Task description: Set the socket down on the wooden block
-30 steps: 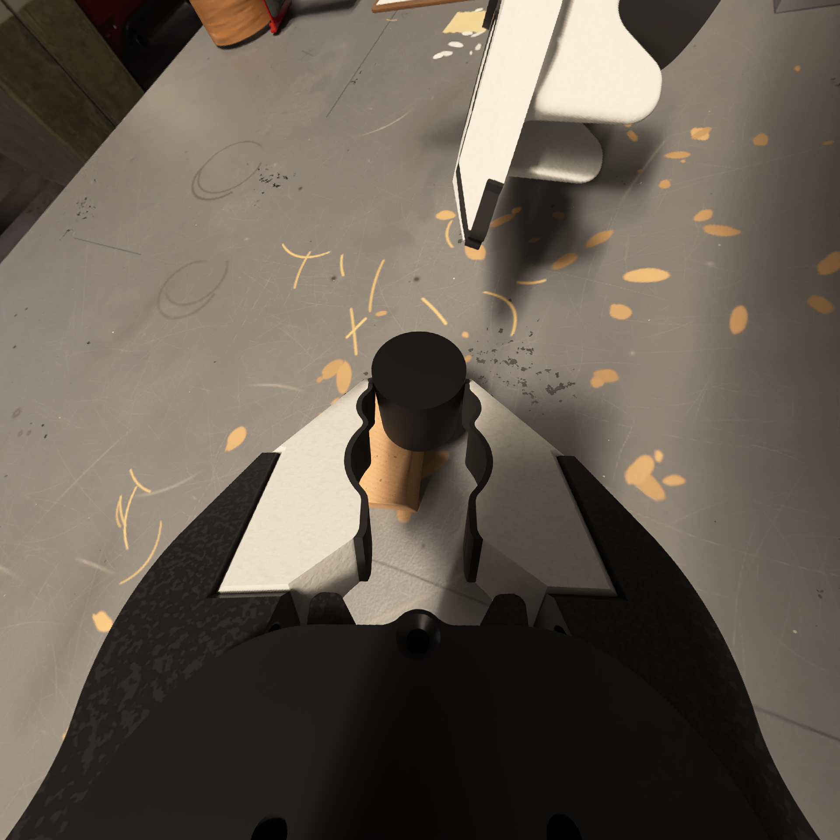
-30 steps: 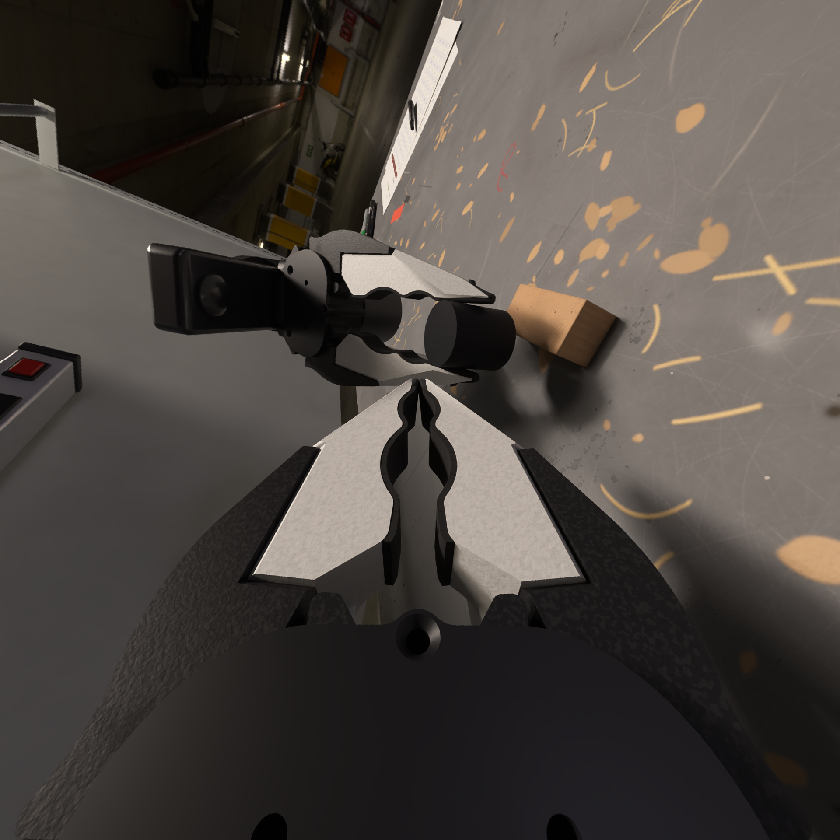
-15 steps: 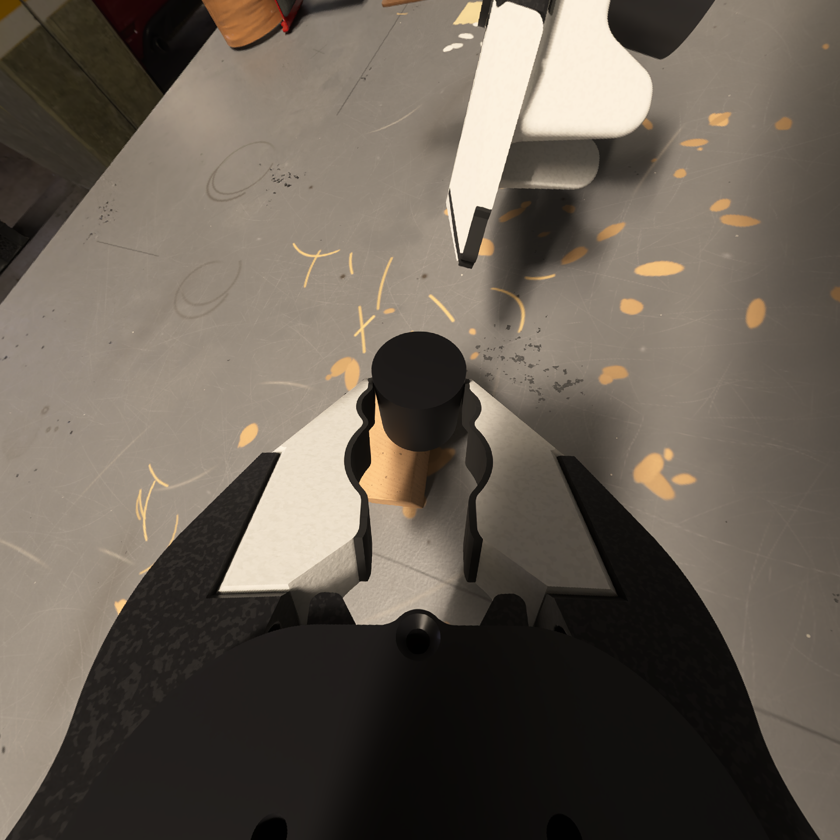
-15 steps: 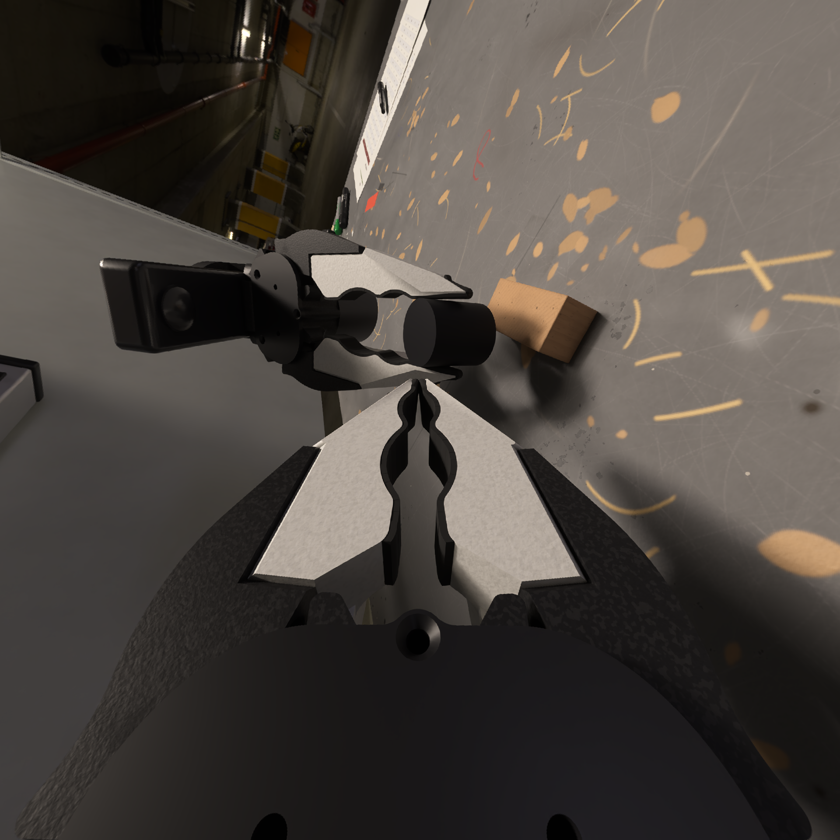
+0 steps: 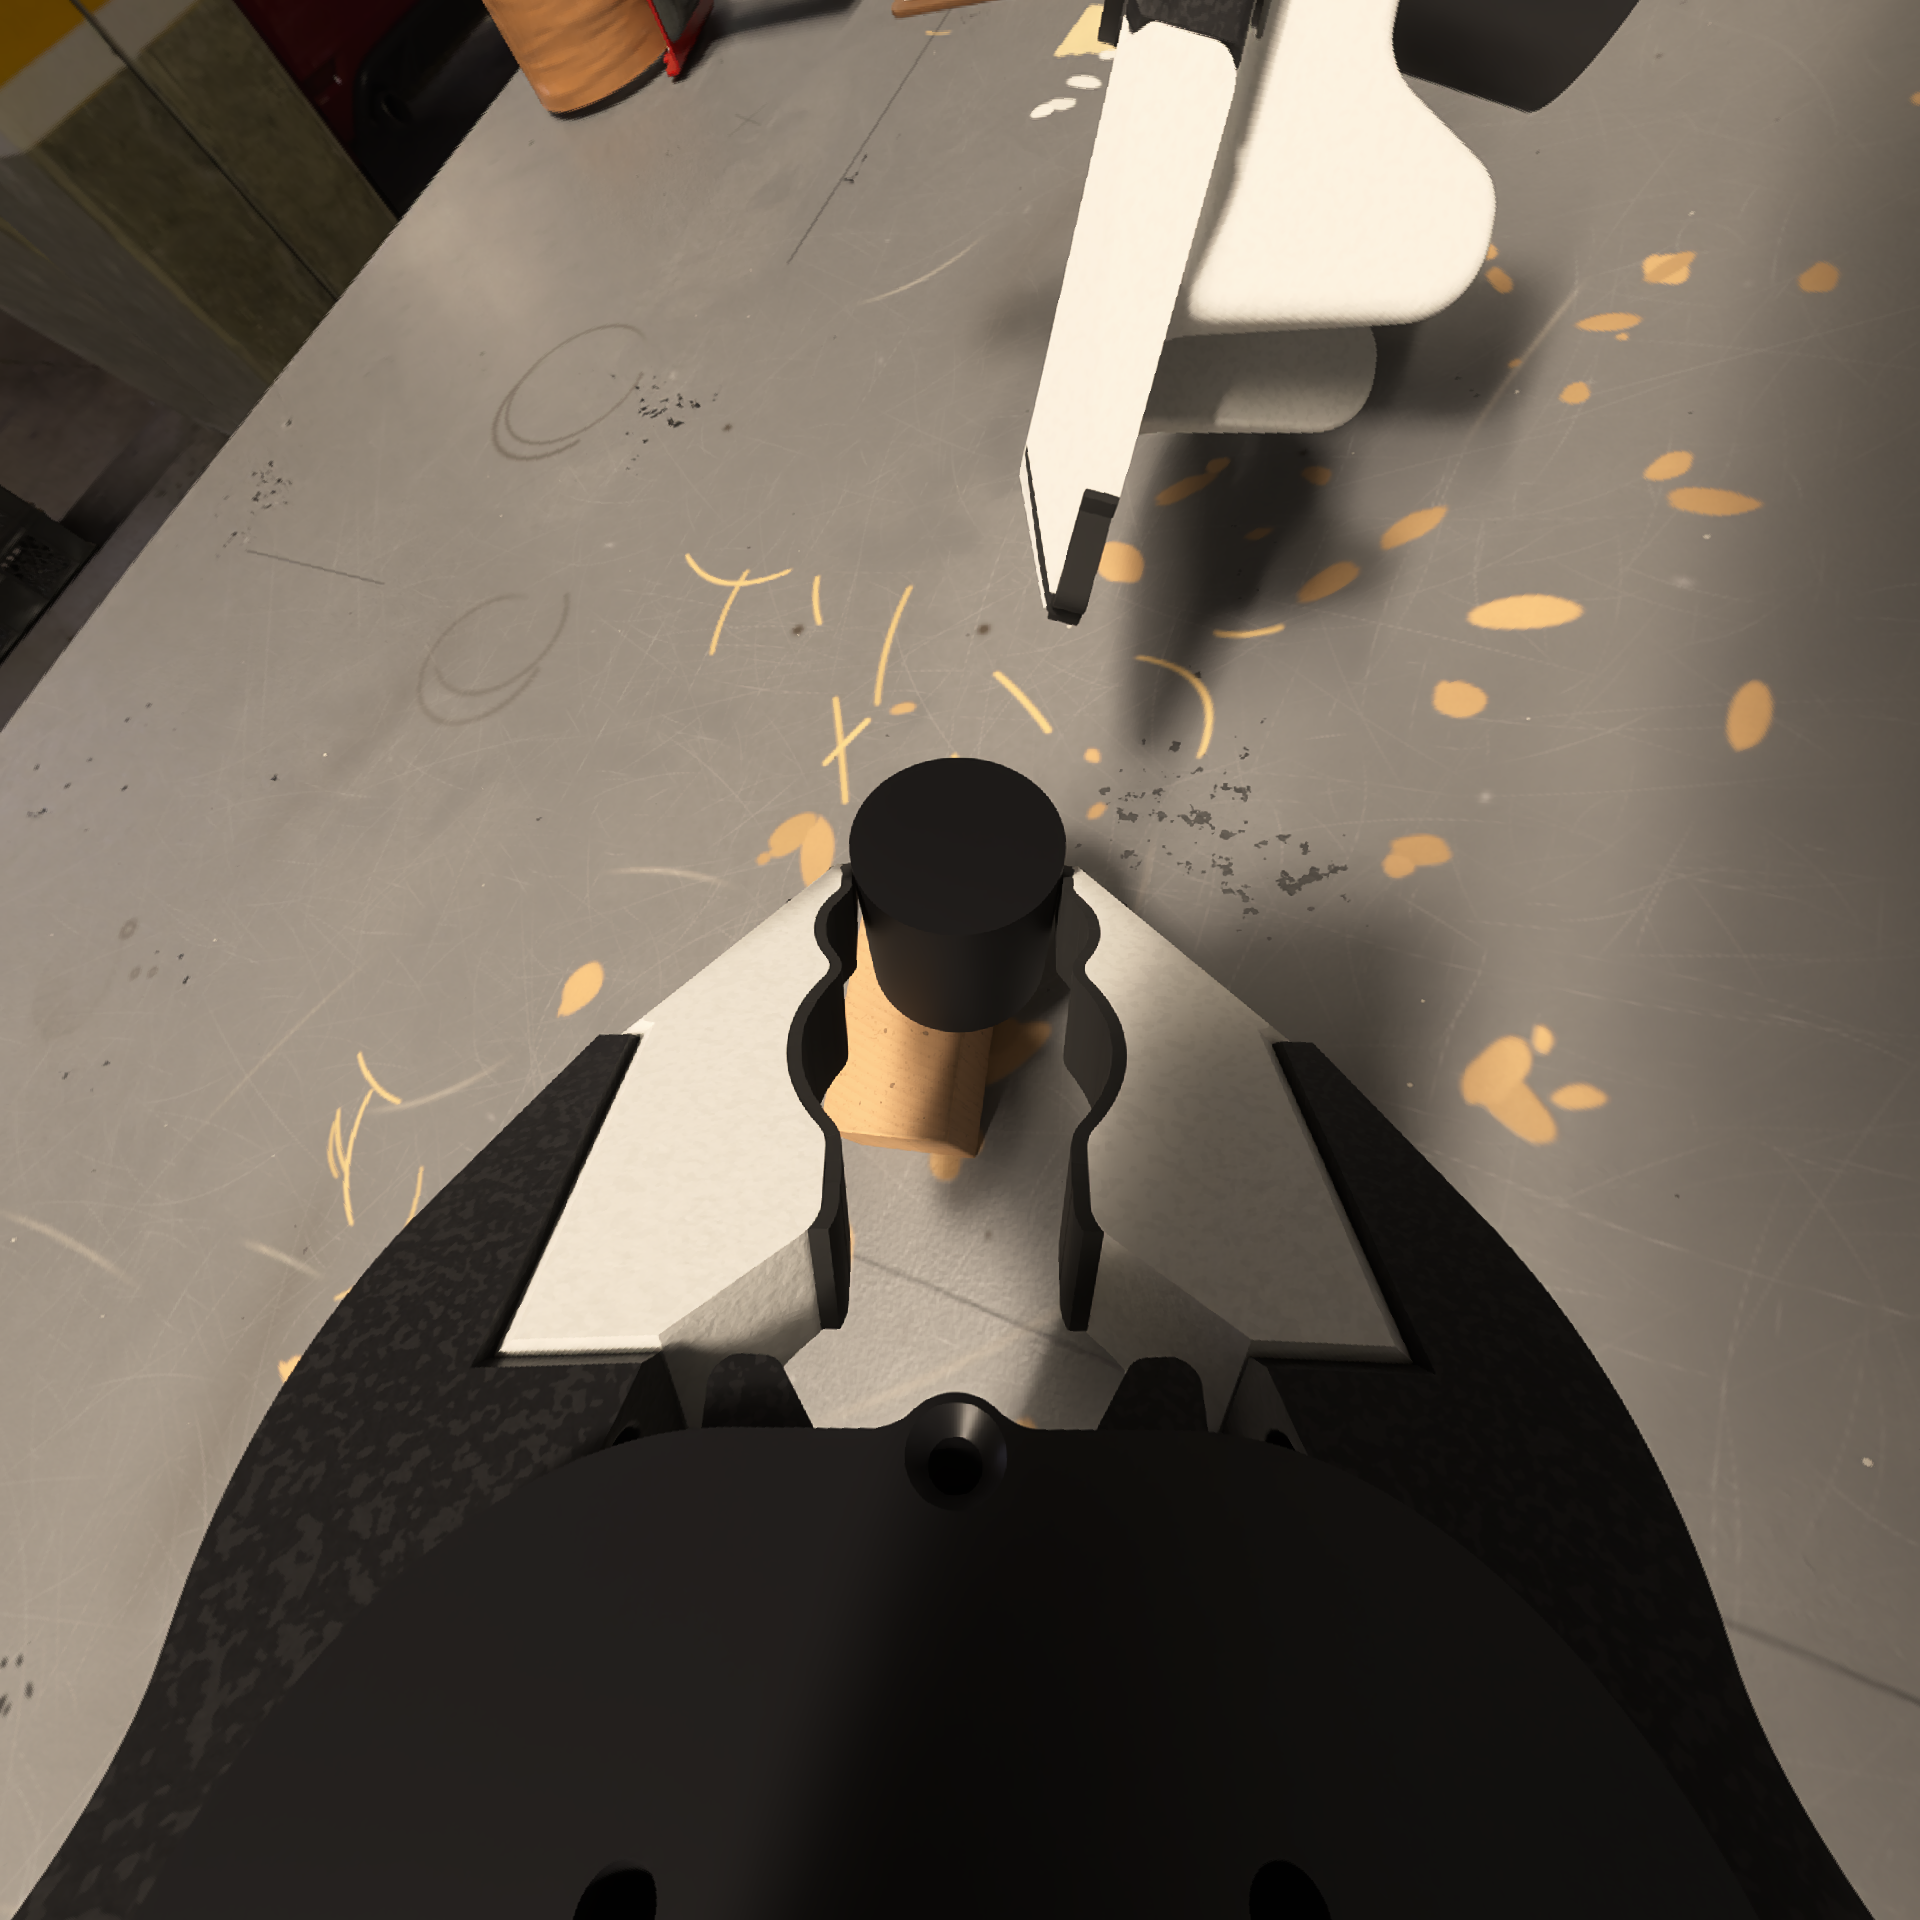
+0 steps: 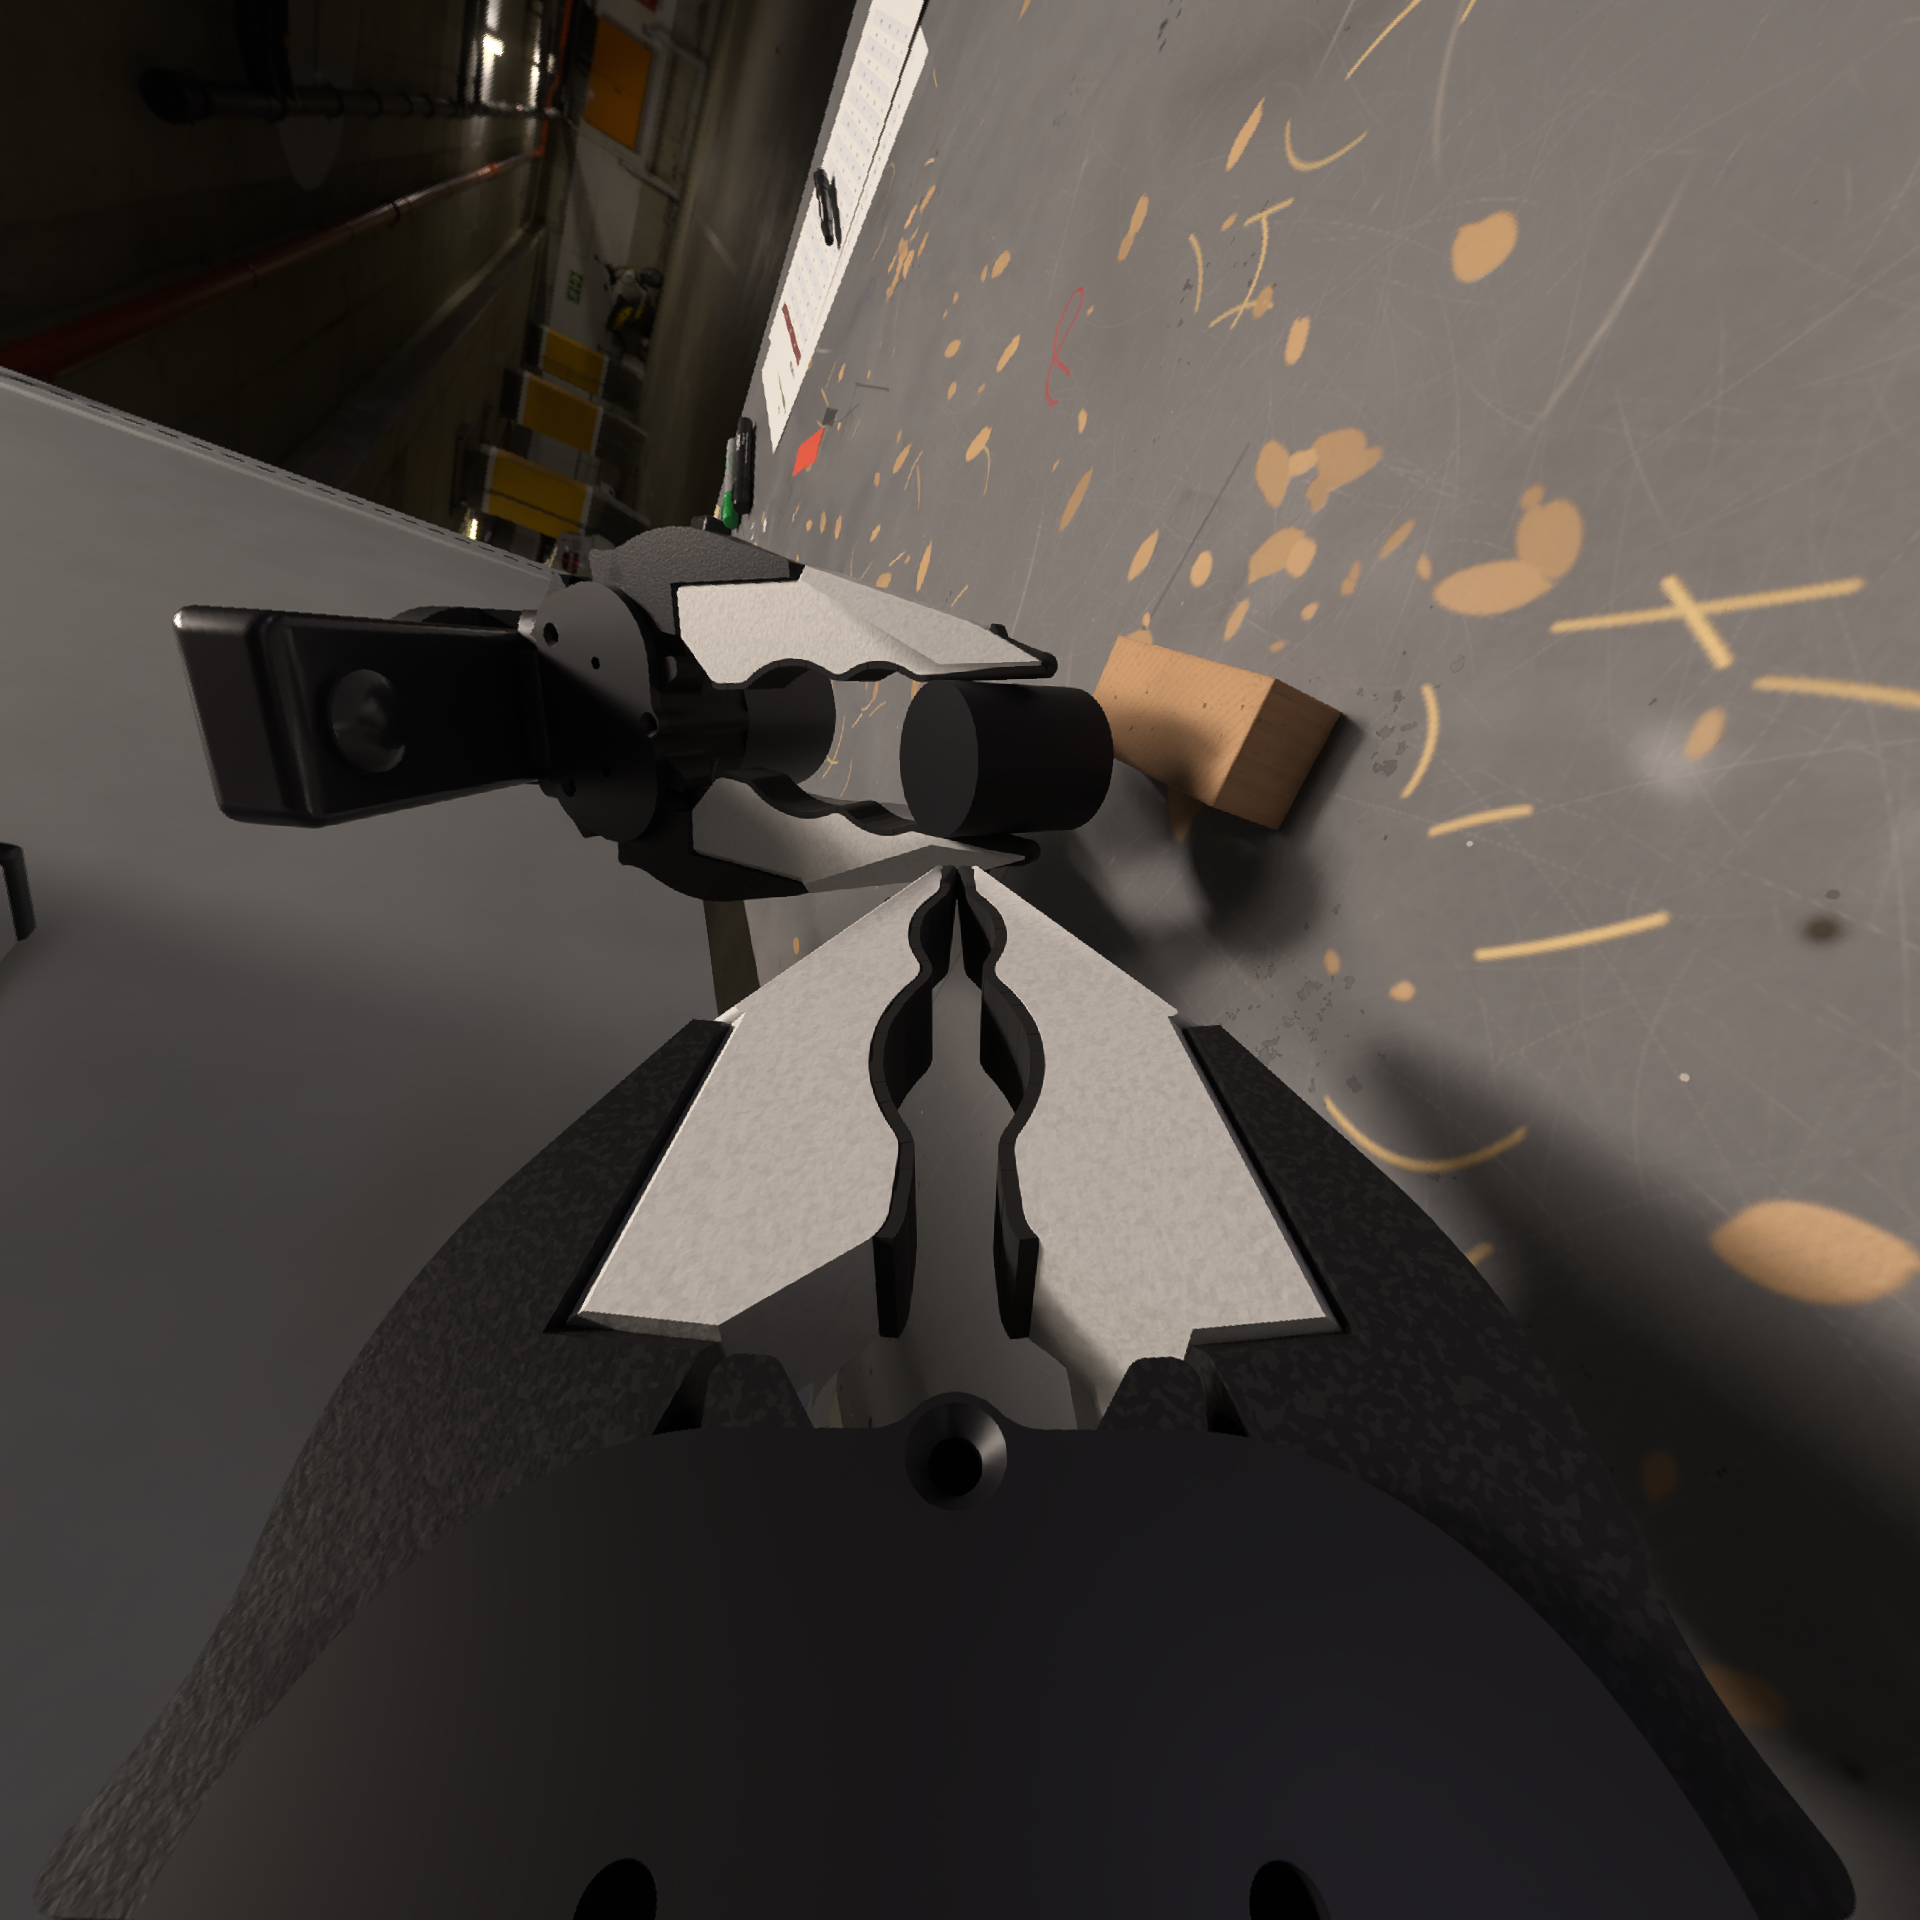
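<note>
My left gripper (image 5: 956, 896) is shut on the socket (image 5: 956, 857), a short black cylinder held upright at the fingertips. The wooden block (image 5: 902, 1081) lies on the grey table directly under it, seen between the fingers. In the right wrist view the left gripper (image 6: 1023, 753) holds the socket (image 6: 1003, 758) right by the top of the block (image 6: 1210, 727); I cannot tell whether they touch. My right gripper (image 6: 954, 883) is shut and empty, close beside the left one. It shows in the left wrist view (image 5: 1070, 592) as white fingers above the table beyond the socket.
The grey table (image 5: 416, 883) is scratched and flecked with tan marks. A tan cylinder (image 5: 577, 52) stands at its far left corner, where the table edge drops off. A white sheet (image 6: 852, 208) lies at the table's far end in the right wrist view.
The left gripper still holds the socket over the block, with only a slight shift. The right gripper's fingertips have come a little closer to the socket.
</note>
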Available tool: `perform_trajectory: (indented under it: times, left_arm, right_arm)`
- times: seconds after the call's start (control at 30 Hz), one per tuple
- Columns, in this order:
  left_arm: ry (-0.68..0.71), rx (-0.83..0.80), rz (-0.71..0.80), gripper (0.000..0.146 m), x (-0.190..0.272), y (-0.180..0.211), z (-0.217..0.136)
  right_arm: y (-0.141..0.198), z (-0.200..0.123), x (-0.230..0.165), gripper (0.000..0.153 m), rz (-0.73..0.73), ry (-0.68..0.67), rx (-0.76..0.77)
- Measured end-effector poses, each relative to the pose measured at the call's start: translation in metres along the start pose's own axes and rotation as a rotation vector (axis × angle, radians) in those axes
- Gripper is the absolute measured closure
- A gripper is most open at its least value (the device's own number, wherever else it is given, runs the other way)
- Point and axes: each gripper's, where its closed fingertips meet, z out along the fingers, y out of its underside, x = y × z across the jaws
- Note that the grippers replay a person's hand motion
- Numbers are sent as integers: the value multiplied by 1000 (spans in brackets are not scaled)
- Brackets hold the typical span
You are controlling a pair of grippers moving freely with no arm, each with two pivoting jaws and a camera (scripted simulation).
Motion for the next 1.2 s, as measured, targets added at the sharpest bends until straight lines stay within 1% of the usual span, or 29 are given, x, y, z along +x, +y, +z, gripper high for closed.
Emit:
perform_trajectory:
  times: [1.2]
  left_arm:
    - [-55, -33, -10, 108, -3, 4, 1]
  right_arm:
    - [-2, 5, 9, 153, 23, 78, 13]
